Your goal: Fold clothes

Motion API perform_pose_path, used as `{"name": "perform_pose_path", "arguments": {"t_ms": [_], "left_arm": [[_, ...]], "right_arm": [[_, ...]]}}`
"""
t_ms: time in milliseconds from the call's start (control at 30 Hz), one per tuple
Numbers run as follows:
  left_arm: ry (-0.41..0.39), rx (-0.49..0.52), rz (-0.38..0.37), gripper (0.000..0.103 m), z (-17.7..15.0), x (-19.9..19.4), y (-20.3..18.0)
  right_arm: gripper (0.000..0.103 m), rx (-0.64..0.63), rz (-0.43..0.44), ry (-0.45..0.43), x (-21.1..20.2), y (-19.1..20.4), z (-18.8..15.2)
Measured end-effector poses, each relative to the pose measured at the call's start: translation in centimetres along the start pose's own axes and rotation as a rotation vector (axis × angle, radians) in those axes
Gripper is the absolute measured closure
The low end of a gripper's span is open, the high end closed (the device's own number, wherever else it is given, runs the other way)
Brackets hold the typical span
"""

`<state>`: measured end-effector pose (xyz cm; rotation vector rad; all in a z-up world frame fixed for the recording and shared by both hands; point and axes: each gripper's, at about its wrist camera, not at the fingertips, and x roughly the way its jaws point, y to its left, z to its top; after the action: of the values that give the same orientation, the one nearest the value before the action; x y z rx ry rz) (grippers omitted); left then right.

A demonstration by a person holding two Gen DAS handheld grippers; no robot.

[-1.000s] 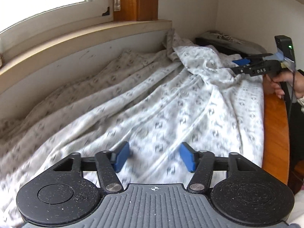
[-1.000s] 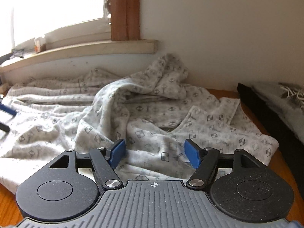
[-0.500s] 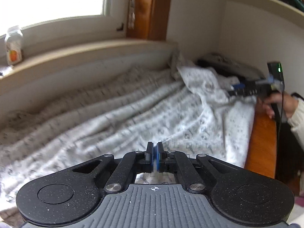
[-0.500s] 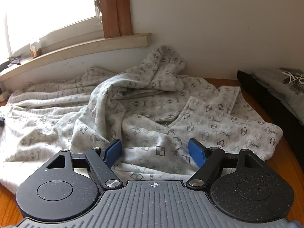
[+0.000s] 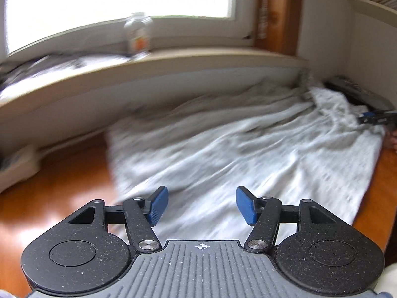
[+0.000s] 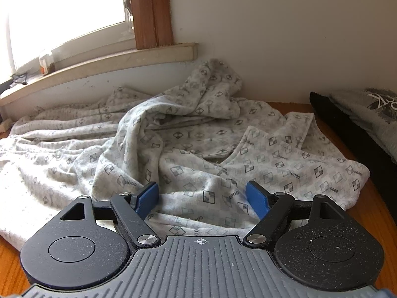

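Both grippers' jaws apart, left gripper (image 5: 201, 204) opening; right gripper (image 6: 202, 196) over soft rumpled patterned garment (image 6: 188, 149).

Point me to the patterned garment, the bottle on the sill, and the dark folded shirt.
patterned garment (image 6: 273, 146), right wrist view, on its flat printed panel.
bottle (image 5: 137, 34), left wrist view, mid-body, blurred.
dark folded shirt (image 6: 367, 114), right wrist view, on its grey printed top face.

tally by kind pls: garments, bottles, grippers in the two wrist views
Garments: 2, patterned garment, grey printed garment
Bottles: 1, bottle
Grippers: 2, left gripper with jaws opening, nothing between them; right gripper
Total: 5
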<state>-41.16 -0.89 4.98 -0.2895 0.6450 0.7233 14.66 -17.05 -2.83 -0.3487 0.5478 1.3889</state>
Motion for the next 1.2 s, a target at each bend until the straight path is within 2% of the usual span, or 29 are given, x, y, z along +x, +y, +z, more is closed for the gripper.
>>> {"name": "perform_pose_path", "arguments": {"t_ms": [100, 167, 200, 233, 267, 333, 367, 533, 600, 667, 700, 900, 967, 1067, 1200], "left_arm": [[0.03, -0.022, 0.024, 0.038, -1.5, -0.7, 1.8], [0.036, -0.023, 0.036, 0.046, -2.1, -0.9, 2.2], [0.031, -0.021, 0.042, 0.056, -2.1, -1.1, 2.4], [0.026, -0.019, 0.048, 0.089, -2.2, -1.2, 2.5], [0.02, -0.017, 0.054, 0.094, -2.3, -1.4, 2.6], [0.023, -0.028, 0.053, 0.096, -2.4, -1.8, 2.9], [0.02, -0.024, 0.078, 0.097, -2.6, -2.1, 3.0], [0.002, -0.069, 0.098, 0.096, -2.3, -2.8, 3.4], [-0.028, -0.066, 0.117, 0.081, -1.4, -2.8, 2.8], [-0.066, -0.061, 0.115, 0.033, -0.2, -2.6, 2.0], [-0.089, -0.058, 0.103, 0.025, 0.5, -2.3, 1.4], [-0.132, -0.005, -0.01, 0.015, 4.9, 3.3, -4.0], [-0.135, 0.005, -0.064, 0.001, 6.1, 5.6, -5.9], [-0.114, 0.037, -0.132, 0.0, 6.5, 8.9, -9.2], [-0.08, 0.075, -0.164, 0.0, 5.9, 11.3, -11.6]], "right_arm": [[0.026, 0.0, 0.0, 0.0, 0.0, 0.0, 0.0], [0.026, -0.001, 0.0, 0.0, 0.0, 0.0, 0.0], [0.026, -0.001, 0.0, 0.001, 0.0, 0.0, 0.0], [0.026, -0.001, -0.001, 0.001, 0.0, 0.0, 0.0], [0.026, -0.002, -0.001, 0.001, 0.0, 0.0, 0.0], [0.026, -0.002, -0.001, 0.001, 0.0, 0.0, 0.0], [0.026, -0.002, -0.001, 0.001, 0.0, 0.0, 0.0], [0.025, -0.002, -0.003, 0.001, 0.0, 0.1, 0.0], [0.025, -0.005, -0.003, 0.002, 0.1, 0.1, 0.0], [0.025, -0.005, -0.003, 0.002, 0.1, 0.1, 0.0], [0.025, -0.005, -0.003, 0.002, 0.1, 0.1, 0.0], [0.025, -0.002, 0.0, 0.002, 0.1, 0.0, 0.0], [0.025, -0.001, 0.002, 0.002, 0.1, 0.0, 0.0], [0.025, -0.003, -0.002, 0.003, 0.1, 0.1, 0.0], [0.023, -0.033, -0.009, 0.013, 0.3, 0.5, 0.0]]}}
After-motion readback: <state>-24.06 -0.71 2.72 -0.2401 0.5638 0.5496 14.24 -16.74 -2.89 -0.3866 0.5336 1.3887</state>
